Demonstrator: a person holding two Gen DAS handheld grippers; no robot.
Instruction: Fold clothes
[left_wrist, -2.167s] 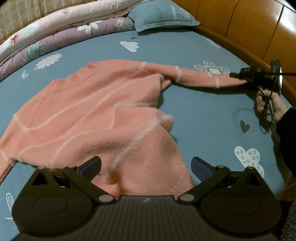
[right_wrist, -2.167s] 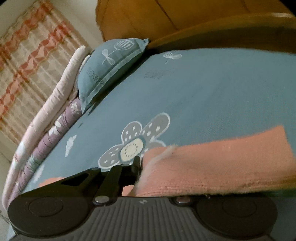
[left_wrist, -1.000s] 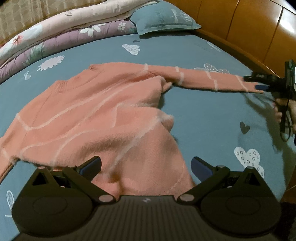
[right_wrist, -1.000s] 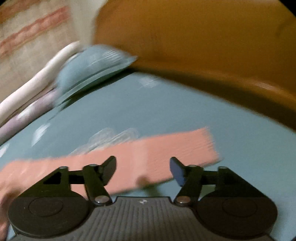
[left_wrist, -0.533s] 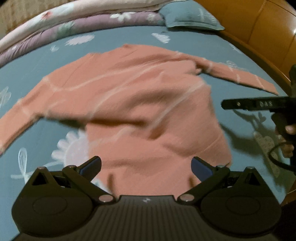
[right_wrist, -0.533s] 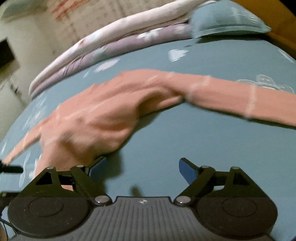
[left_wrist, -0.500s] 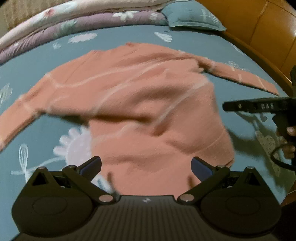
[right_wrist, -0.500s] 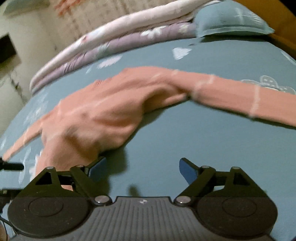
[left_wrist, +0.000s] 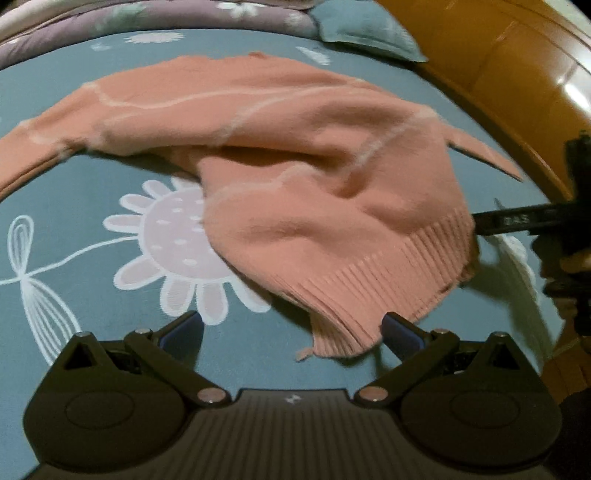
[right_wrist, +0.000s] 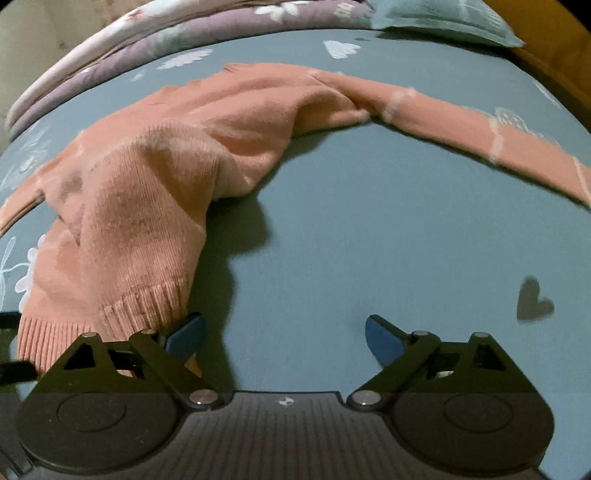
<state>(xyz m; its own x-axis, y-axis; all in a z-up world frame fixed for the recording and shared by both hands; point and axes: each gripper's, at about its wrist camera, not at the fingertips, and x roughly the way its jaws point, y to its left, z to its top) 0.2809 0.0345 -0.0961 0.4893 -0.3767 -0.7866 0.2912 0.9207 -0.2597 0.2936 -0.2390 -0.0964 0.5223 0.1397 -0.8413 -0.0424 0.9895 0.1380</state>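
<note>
**Both tongs empty at the sweater's hem, ready to pick it up**

The bed (left_wrist: 92, 192), under a blue-green sheet printed with flowers, carries everything here; the landmark is the salmon-pink sweater (left_wrist: 295, 155) spread over the middle of it. Beyond the sweater's collar lie rolled quilts (right_wrist: 155, 40) and a blue pillow (right_wrist: 443, 18), and a wooden headboard (left_wrist: 498, 74) runs past its right sleeve.

The sweater is not yet folded. Its body is bunched and rumpled towards the near end, while the right sleeve (right_wrist: 480, 129) lies stretched flat out to the side. The ribbed hem (left_wrist: 388, 288) is the part closest to both cameras.

The left tongs (left_wrist: 291, 328) stand wide apart with nothing between the pads; the near corner of the hem sits just ahead of the right-hand pad. The right tongs (right_wrist: 284, 332) are opening, and only bare sheet shows between them, though the other hem corner lies against the left-hand finger (right_wrist: 184, 332). In the left wrist view the right tongs show as a dark bar beside the hem's right end.

My reading is that the step in hand is flattening the body before any fold. The next move probably calls for each pair of tongs to close on its own hem corner and draw the hem towards the person until the bunching is gone.
</note>
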